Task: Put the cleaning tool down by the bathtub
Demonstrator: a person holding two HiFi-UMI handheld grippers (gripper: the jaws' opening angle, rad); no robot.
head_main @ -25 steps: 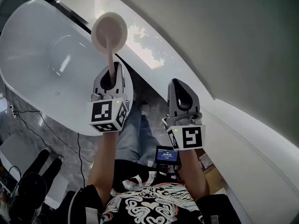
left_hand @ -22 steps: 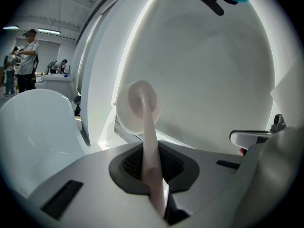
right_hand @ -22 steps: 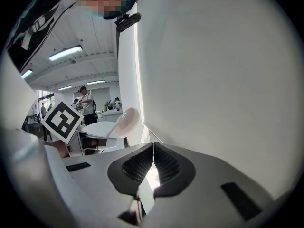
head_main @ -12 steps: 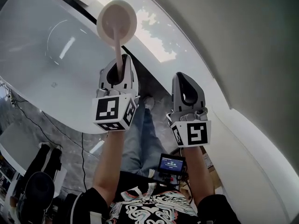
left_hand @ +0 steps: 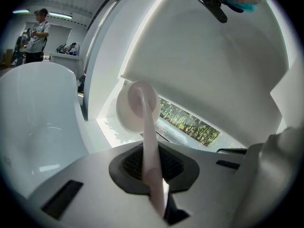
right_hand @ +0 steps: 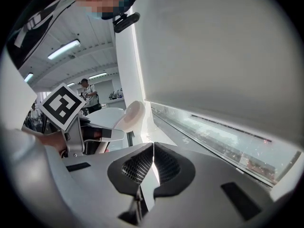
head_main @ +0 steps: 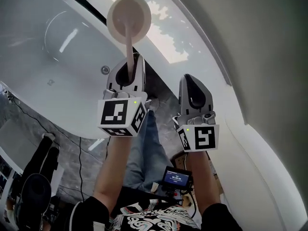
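Bathtub [head_main: 48, 57]: white, glossy, smoothly curved basin. It fills the upper left of the head view, and a small round fitting [head_main: 105, 70] sits on its inner wall. A grey marbled floor [head_main: 62, 134] lies below its rim. A white curved wall [head_main: 231, 47] runs along the tub's right side, with a dark gap between the two.

Forearms: the left forearm [head_main: 113, 167] and the right forearm [head_main: 199, 182] are bare. They extend forward side by side, each ending in a grey moulded gripper with a black-and-white marker cube at the rear.

Left gripper [head_main: 129, 65]: raised over the tub's near rim, jaws pointing away from the person. The jaws are clenched on the handle of the cleaning tool [head_main: 129, 18]. In the left gripper view the handle passes between the ribbed dark pads [left_hand: 130, 163] and runs straight out beyond the fingertips.

Right gripper [head_main: 191, 81]: level with the left one and just beside it, well apart from the tool. Its jaws are pressed together with nothing between them.

Cleaning tool: pale pink, smooth, a slim straight handle ending in a round, shallow, dish-shaped head. The head stands off the jaw tips by the handle's free length. In the head view it shows against the tub's far rim and the dark gap. The tool is carried in the gripper, not set down.
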